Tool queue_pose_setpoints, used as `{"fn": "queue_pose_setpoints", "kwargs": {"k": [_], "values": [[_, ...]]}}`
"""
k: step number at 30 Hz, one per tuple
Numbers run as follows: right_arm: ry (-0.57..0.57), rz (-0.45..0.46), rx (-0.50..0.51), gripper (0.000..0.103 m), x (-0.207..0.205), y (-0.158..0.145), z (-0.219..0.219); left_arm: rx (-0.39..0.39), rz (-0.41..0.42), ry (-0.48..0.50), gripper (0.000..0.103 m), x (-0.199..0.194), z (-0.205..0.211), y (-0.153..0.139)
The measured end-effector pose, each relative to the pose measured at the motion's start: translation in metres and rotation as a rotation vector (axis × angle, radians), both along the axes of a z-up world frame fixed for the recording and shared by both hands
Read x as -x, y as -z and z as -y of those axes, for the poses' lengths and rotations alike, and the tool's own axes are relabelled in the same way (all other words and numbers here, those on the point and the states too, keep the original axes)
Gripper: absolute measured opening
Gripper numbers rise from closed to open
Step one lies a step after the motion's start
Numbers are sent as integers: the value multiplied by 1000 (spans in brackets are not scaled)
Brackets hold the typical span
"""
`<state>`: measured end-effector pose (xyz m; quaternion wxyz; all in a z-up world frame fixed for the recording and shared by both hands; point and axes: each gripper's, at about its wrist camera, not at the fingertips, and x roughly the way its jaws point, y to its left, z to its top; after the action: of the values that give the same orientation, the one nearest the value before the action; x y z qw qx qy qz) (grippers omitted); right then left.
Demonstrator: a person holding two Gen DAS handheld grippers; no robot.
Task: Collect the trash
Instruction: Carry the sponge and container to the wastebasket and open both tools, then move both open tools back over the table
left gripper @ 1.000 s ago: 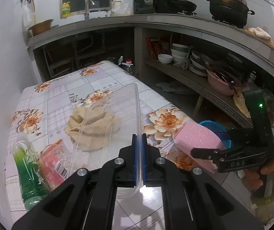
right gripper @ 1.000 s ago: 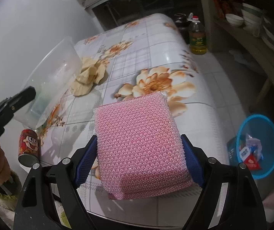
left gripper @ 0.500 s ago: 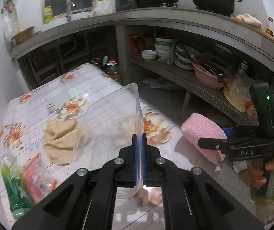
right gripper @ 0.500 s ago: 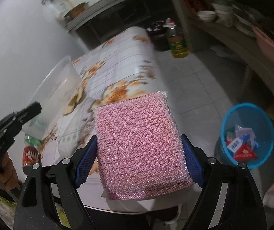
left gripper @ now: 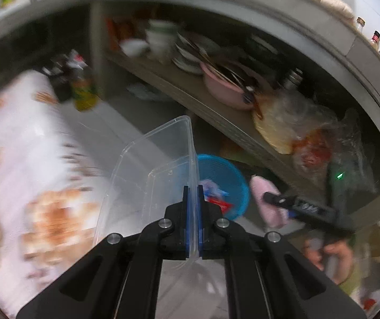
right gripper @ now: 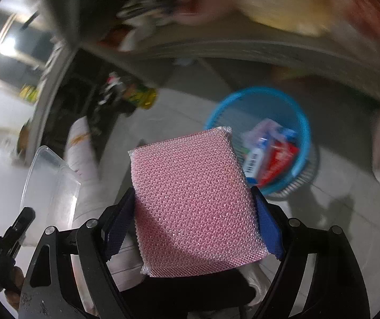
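- Left gripper (left gripper: 193, 199) has its blue pads pressed tight together on the thin side wall of a clear plastic container (left gripper: 160, 164), which hangs out ahead of the fingers, tilted, with its open side facing left in the left wrist view.
- Right gripper (right gripper: 194, 212) stands wide, its blue pads pressing both edges of a pink mesh sponge (right gripper: 192, 202) that fills the gap between them.
- Beyond both loads a blue trash basket (right gripper: 303, 122) sits on the grey tiled floor (right gripper: 349, 199); wrappers in red, white and blue (right gripper: 269, 154) lie inside it.
- Seen from the right wrist, the sponge's far corner overlaps the basket's near rim.
- Off to the left of the left wrist view, a flowered tablecloth (left gripper: 30, 172) shows, blurred.
- Further back, a shelf under the counter (left gripper: 216, 106) carries a pink basin (left gripper: 224, 90) and stacked dishes.
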<state>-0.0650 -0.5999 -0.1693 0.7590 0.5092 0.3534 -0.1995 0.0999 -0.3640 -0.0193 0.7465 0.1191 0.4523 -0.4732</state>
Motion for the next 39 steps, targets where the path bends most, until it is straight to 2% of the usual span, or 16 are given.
{"fn": "queue_pose_setpoints", "kwargs": {"k": [2, 5, 8, 11, 12, 13, 14, 16, 21, 26, 31, 35, 39], "values": [[29, -20, -34, 79, 4, 16, 10, -24, -83, 39, 4, -1, 35, 20], [65, -45, -65, 79, -1, 37, 22, -60, -151, 72, 4, -1, 75, 44], [98, -39, -87, 80, -11, 52, 34, -96, -168, 91, 4, -1, 113, 63], [127, -33, -55, 85, -25, 60, 49, -124, -160, 106, 6, -3, 145, 80], [141, -40, -52, 86, -29, 68, 55, -147, -155, 109, 19, -5, 156, 88], [152, -45, -54, 87, -32, 74, 58, -166, -153, 103, 39, -7, 163, 95], [156, -56, -57, 87, -36, 83, 61, -177, -150, 91, 46, -11, 168, 100], [168, -88, -76, 87, -37, 99, 64, -194, -144, 62, 48, -17, 171, 108], [186, -100, -109, 87, -22, 111, 53, -166, -151, 41, 48, -22, 152, 102], [183, -101, -79, 87, -11, 98, 42, -130, -118, 22, 50, -25, 125, 77], [146, -98, 0, 87, -1, 72, 22, -67, -75, 24, 60, -19, 86, 45], [95, -73, 54, 87, 5, 46, 2, -67, -52, 22, 61, -17, 50, 31], [15, -20, 139, 87, 0, 6, -21, -35, -51, -2, 63, -17, 7, 11]]}}
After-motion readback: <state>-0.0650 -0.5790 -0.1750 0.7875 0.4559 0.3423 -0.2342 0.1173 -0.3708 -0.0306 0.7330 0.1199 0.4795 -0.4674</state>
